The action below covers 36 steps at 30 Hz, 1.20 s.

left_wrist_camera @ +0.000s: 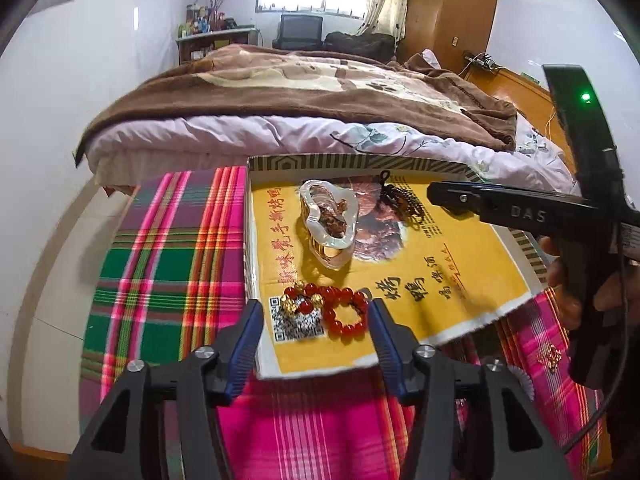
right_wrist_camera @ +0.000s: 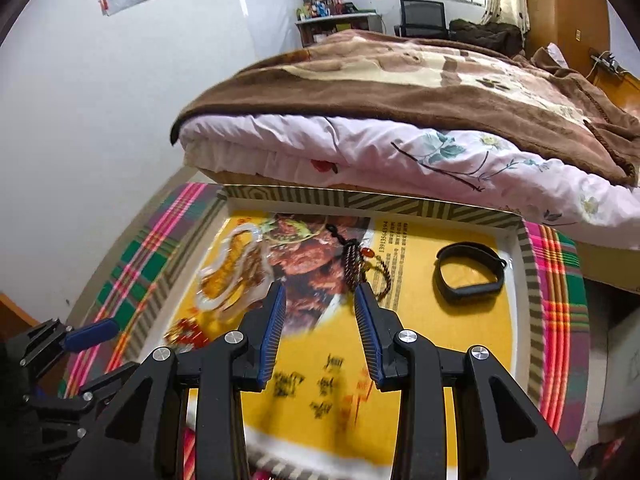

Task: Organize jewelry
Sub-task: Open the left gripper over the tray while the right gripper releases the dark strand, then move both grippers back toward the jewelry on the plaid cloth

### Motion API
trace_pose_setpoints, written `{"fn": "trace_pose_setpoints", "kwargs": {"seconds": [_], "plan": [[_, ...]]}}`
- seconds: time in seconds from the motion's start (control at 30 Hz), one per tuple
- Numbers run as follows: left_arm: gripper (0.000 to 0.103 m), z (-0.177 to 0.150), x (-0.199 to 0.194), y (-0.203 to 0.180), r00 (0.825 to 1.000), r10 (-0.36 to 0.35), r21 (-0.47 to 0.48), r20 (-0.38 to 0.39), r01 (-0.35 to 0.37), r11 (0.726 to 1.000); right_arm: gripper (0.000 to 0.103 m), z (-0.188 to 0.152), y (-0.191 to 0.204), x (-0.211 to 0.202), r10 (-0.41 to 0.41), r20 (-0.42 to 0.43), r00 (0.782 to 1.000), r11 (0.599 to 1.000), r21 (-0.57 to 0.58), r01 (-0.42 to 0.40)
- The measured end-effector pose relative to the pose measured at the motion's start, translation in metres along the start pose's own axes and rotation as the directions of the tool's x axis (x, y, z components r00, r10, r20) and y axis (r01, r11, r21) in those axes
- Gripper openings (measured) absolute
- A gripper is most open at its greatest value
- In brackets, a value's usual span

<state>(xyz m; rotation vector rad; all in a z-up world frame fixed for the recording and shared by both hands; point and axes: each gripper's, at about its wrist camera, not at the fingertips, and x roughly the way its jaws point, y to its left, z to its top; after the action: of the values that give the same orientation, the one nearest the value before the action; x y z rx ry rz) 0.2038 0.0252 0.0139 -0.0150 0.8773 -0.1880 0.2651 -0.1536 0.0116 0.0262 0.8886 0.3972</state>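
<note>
1. Left gripper (left_wrist_camera: 316, 312), bottom centre of the left wrist view: blue-padded jaws spread wide, gripping nothing; the red bead bracelet (left_wrist_camera: 338, 310) lies between the tips, beside a printed QR code (left_wrist_camera: 298, 322).
2. Right gripper (right_wrist_camera: 320, 300), bottom centre of the right wrist view: jaws parted, empty; its arm, lettered "DAS", crosses the right of the left wrist view.
3. Yellow box lid (left_wrist_camera: 460, 276), centre frame, on a plaid cloth (left_wrist_camera: 168, 264); printed Chinese characters and a roast-meat photo; digits too blurred to read.
4. Mid-lid: clear glass dish (left_wrist_camera: 328, 220); right of it a dark beaded strand (right_wrist_camera: 354, 264).
5. Black wristband (right_wrist_camera: 470, 272), right of centre in the right wrist view.
6. Upper frame: bed (left_wrist_camera: 300, 132) with brown blanket.
</note>
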Motion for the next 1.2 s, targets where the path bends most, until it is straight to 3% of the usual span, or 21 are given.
{"fn": "trace_pose_setpoints", "kwargs": {"seconds": [0.3, 0.73, 0.87, 1.0, 1.2], "plan": [[0.059, -0.023, -0.037, -0.019, 0.999, -0.017, 0.01, 0.032, 0.017, 1.0, 0.037, -0.036, 0.006, -0.056, 0.013, 0.073, 0.997, 1.0, 0.013, -0.014], [0.059, -0.06, -0.062, -0.032, 0.996, -0.084, -0.006, 0.026, 0.084, 0.996, 0.037, -0.114, -0.009, -0.095, 0.0, 0.078, 0.997, 0.999, 0.054, -0.004], [0.059, -0.071, -0.06, -0.033, 0.995, -0.097, -0.014, 0.011, 0.097, 0.995, 0.037, -0.138, -0.012, -0.092, -0.039, 0.044, 0.998, 0.999, 0.018, 0.038], [0.059, -0.079, -0.058, -0.032, 0.994, -0.107, -0.03, -0.001, 0.107, 0.994, 0.037, -0.16, -0.004, -0.09, 0.004, 0.028, 1.0, 0.999, -0.049, -0.003], [0.059, -0.088, -0.053, -0.031, 0.994, -0.108, -0.04, -0.024, 0.107, 0.993, 0.037, -0.172, 0.02, -0.083, 0.0, -0.002, 1.0, 0.979, -0.206, 0.0]]}}
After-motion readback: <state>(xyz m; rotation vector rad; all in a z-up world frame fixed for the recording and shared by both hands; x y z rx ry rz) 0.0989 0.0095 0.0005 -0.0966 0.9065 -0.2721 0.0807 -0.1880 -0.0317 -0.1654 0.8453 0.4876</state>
